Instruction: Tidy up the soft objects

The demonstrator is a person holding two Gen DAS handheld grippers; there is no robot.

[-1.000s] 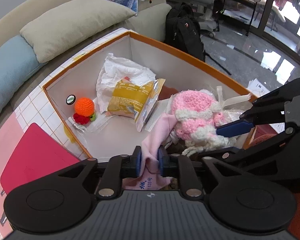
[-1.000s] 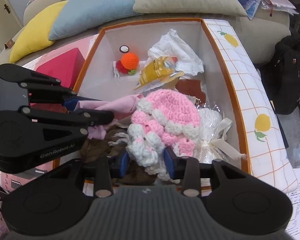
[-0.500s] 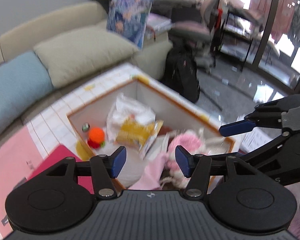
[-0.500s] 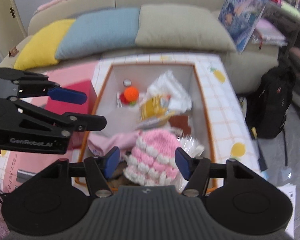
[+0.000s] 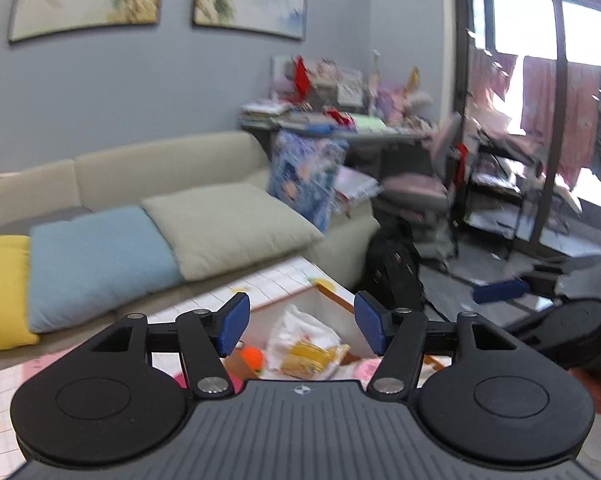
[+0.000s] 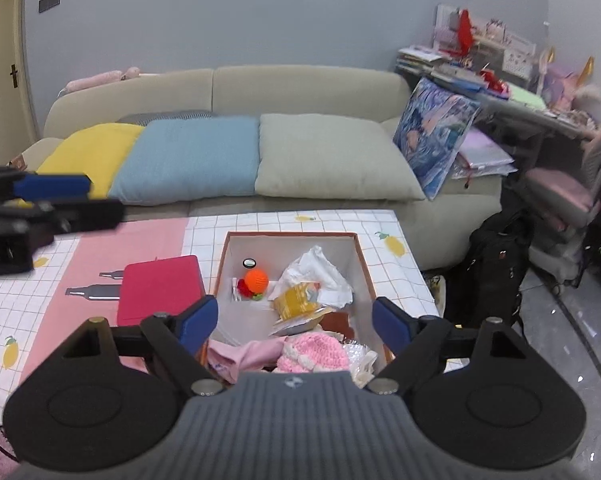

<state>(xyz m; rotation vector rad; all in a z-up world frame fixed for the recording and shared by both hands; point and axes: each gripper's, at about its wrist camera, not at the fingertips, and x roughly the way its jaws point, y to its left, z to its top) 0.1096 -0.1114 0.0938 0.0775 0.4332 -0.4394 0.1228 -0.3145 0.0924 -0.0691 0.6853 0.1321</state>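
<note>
Checked cloth: covers the table [image 6: 308, 222], box [image 6: 362, 264] on it.
Box: pink knitted hat [image 6: 314, 354] and pink cloth [image 6: 244, 354] lie inside, near end.
Left gripper [image 5: 298, 328]: jaws just opened wide, empty.
Right gripper [image 6: 294, 324]: likewise, empty.
Tip: lift straight clear, don't snag yarn.

Pink knitted hat [image 6: 315, 354], orange ball [image 6: 256, 279], yellow packet [image 6: 296, 300], white box [image 6: 236, 256] rimmed orange.
</note>
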